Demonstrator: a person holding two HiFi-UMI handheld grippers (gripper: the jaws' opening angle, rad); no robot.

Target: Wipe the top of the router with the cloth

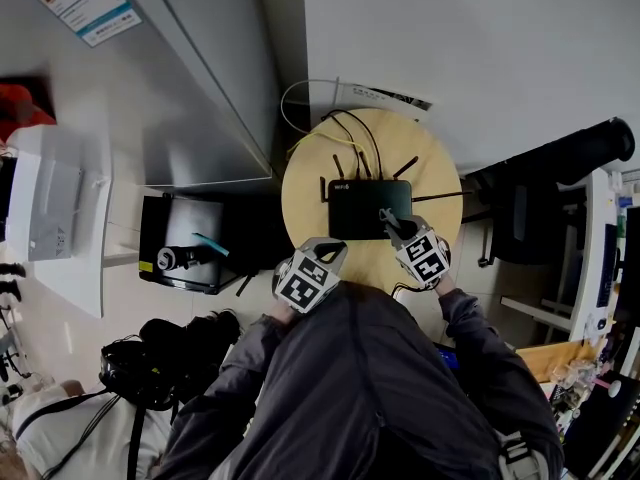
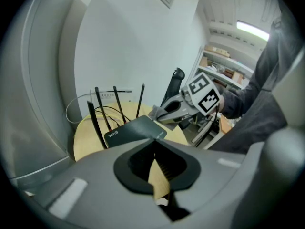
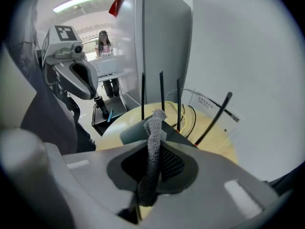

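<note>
A black router (image 1: 369, 209) with several upright antennas lies in the middle of a round wooden table (image 1: 305, 183). My right gripper (image 1: 390, 220) is shut on a grey knit cloth (image 3: 153, 142), which sticks up between its jaws just over the router's near right corner (image 3: 183, 137). In the left gripper view the cloth (image 2: 157, 111) hangs at that corner of the router (image 2: 131, 130). My left gripper (image 1: 333, 250) hovers at the table's near edge, left of the router, with its jaws shut and nothing in them.
Yellow and black cables (image 1: 345, 128) run off the back of the table toward a white wall. A grey cabinet (image 1: 200, 88) stands at the left, with a black box (image 1: 190, 253) and a bag (image 1: 160, 363) on the floor. A black chair (image 1: 560, 158) is at the right.
</note>
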